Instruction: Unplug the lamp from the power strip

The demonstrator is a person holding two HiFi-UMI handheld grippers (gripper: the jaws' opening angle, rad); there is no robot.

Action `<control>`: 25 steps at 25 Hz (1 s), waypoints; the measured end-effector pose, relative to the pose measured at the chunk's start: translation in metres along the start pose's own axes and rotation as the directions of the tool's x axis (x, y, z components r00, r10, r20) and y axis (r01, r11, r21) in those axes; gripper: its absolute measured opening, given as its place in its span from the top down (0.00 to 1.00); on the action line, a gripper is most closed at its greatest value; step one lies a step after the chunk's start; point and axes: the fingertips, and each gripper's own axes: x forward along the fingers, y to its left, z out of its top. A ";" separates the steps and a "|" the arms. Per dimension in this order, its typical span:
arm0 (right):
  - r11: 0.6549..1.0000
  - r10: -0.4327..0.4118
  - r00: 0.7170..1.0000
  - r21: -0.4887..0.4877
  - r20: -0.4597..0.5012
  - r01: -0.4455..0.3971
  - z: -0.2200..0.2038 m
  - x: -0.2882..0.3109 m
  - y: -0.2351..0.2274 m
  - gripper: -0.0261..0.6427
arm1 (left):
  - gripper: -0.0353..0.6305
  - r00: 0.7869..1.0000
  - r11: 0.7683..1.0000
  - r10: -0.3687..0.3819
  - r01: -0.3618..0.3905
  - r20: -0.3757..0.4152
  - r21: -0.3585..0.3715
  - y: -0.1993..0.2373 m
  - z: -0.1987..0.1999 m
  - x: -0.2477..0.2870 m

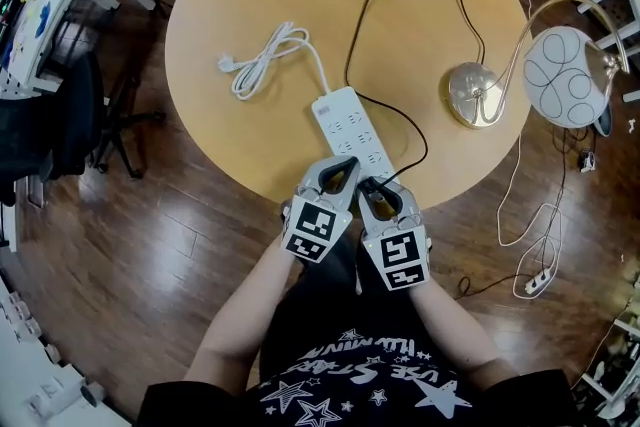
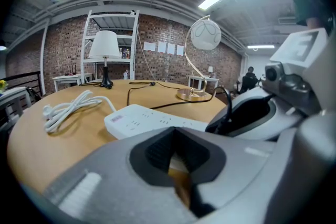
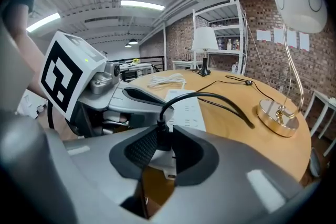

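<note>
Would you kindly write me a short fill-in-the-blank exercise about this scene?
1. The right gripper has its jaws on a black ____.
2. Beneath it lies the end of a white power ____.
3. The black cord runs over the table to the gold-based ____.
Missing: plug; strip; lamp.

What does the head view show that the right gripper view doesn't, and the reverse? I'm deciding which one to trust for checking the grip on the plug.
Head view only: the person's arms, the wood floor and a white cable lying on it.
Right gripper view only: the right gripper closed on the black plug, seen close up, plus a white lampshade and the ceiling lights.
Both: the power strip, the black cord, the gold lamp base and the left gripper.
</note>
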 end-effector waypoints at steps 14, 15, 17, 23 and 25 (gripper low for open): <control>0.998 0.006 0.999 0.054 0.039 -0.008 -0.006 -0.003 -0.008 0.84 | 0.94 1.000 1.000 -0.011 0.011 -0.003 0.021 -0.003 -0.002 0.002; 0.999 0.008 0.999 0.054 0.044 -0.011 -0.005 -0.003 -0.008 0.84 | 0.94 1.000 1.000 -0.010 0.010 -0.003 0.022 -0.003 -0.002 0.002; 0.999 0.012 0.999 0.050 0.053 -0.015 -0.007 -0.004 -0.007 0.84 | 0.94 1.000 1.000 -0.010 0.010 -0.004 0.022 -0.003 -0.003 0.001; 0.999 0.011 0.996 0.047 0.088 -0.016 -0.007 -0.005 -0.008 0.84 | 0.94 1.000 1.000 -0.001 0.001 -0.008 0.031 -0.004 -0.003 0.001; 0.998 0.014 0.995 0.058 0.099 -0.020 -0.006 -0.006 -0.008 0.84 | 0.94 1.000 0.999 0.001 0.000 -0.007 0.035 -0.004 -0.003 0.002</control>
